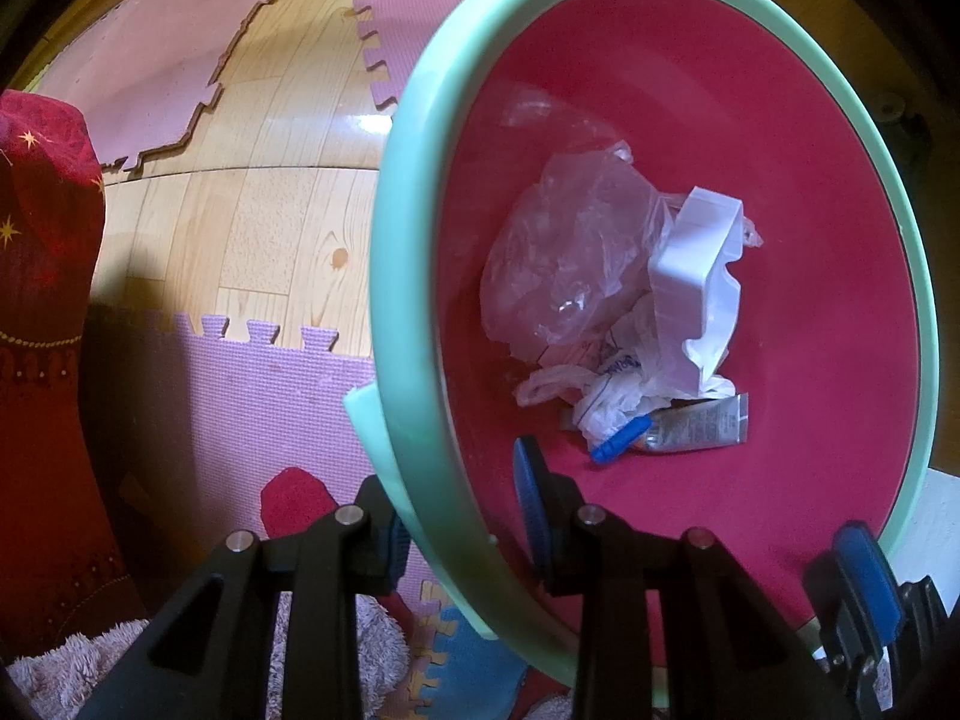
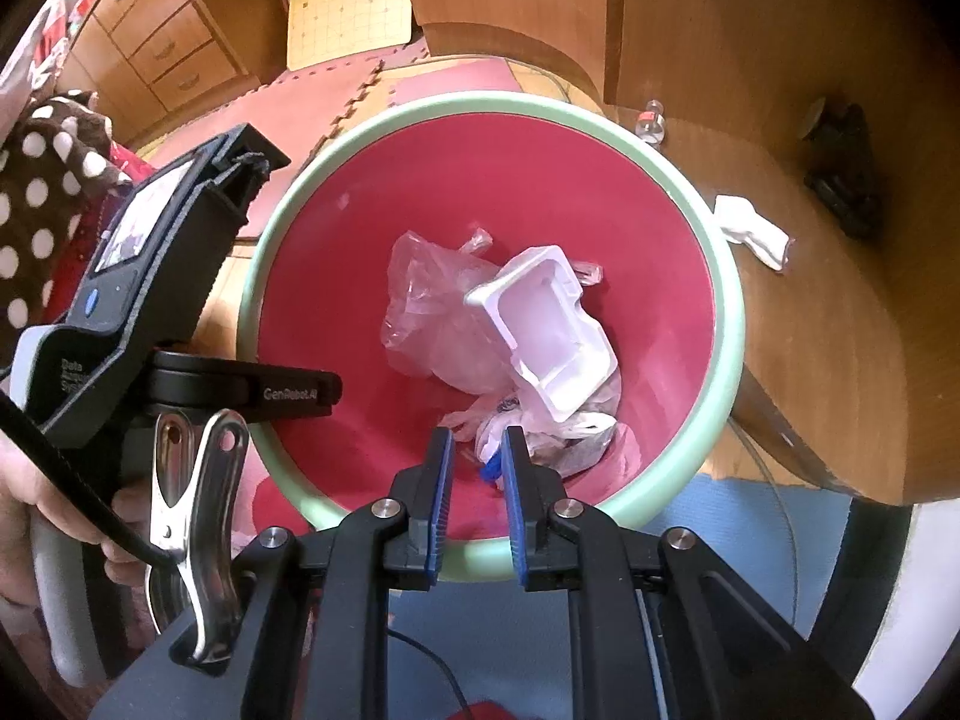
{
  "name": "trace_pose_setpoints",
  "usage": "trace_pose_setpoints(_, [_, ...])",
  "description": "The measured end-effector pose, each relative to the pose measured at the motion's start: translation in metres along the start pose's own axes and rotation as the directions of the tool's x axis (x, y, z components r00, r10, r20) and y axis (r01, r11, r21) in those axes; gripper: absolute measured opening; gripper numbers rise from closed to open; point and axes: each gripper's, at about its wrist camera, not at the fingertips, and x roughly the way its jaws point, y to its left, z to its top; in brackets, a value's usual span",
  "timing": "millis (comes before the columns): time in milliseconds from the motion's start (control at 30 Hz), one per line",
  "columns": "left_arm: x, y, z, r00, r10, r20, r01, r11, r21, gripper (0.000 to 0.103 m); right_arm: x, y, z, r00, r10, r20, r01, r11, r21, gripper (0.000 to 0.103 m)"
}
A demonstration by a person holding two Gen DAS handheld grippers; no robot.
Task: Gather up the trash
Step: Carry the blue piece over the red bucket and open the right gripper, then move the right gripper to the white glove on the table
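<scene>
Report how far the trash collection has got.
Done: the bin already holds a clear plastic bag, a white tray and a squeezed tube. In hand: the left claw grips the bin's rim; the right claw is empty above it. Left: a crumpled white scrap on the table.

In the round red bin with the pale green rim (image 2: 729,324), a white plastic tray (image 2: 543,330) lies right of a crumpled clear plastic bag (image 2: 429,312), above a squeezed metal tube (image 1: 699,423).
</scene>
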Motion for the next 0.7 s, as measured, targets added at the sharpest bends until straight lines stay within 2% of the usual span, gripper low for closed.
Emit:
trace_pose_setpoints(433, [0.000,0.000,0.000,1.000,0.001,0.000,-0.001,1.000,0.001,0.032,-0.013,-0.001,0.004,0.998,0.028,0.048,-0.029,1.000,0.012,0.031])
trace_pose_setpoints(700, [0.000,0.000,0.000,1.000,0.000,-0.001,0.000,1.000,0.000,0.032,-0.032,-0.020,0.010,0.996,0.011,0.091,-0.015,0.999,0.047,0.031])
